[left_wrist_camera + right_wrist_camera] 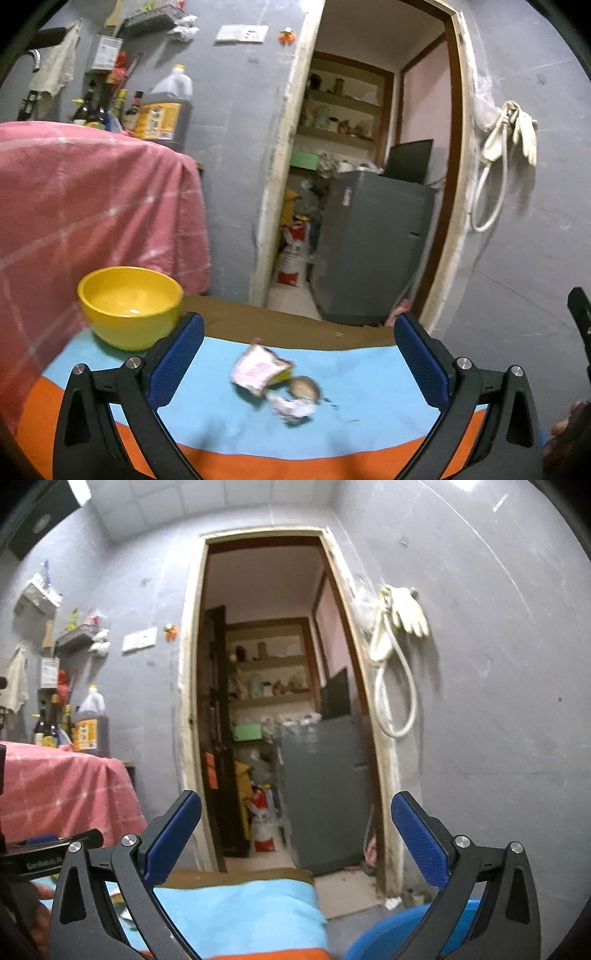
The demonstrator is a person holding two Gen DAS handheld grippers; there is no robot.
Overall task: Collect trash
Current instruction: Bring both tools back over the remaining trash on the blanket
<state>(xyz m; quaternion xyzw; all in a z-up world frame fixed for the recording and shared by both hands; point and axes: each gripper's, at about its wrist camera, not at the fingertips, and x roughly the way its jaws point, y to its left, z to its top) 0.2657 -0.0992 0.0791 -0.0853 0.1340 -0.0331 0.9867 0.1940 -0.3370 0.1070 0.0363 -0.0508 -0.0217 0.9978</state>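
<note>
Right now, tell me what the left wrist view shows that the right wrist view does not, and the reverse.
Only the left wrist view shows the yellow bowl and the crumpled wrappers lying on the blue cloth between the open left gripper. Only the right wrist view shows the blue tub on the floor, and the open, empty right gripper. Both show the doorway, the grey fridge, the pink cloth and the hanging gloves.

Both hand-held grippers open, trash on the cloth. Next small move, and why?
Probably ease the left hand-held gripper down onto the pink-and-white wrapper. Its jaws are wide open and empty, and the wrapper lies between them on the blue cloth, beside more crumpled trash. The right hand-held gripper, also open, points at the doorway.
</note>
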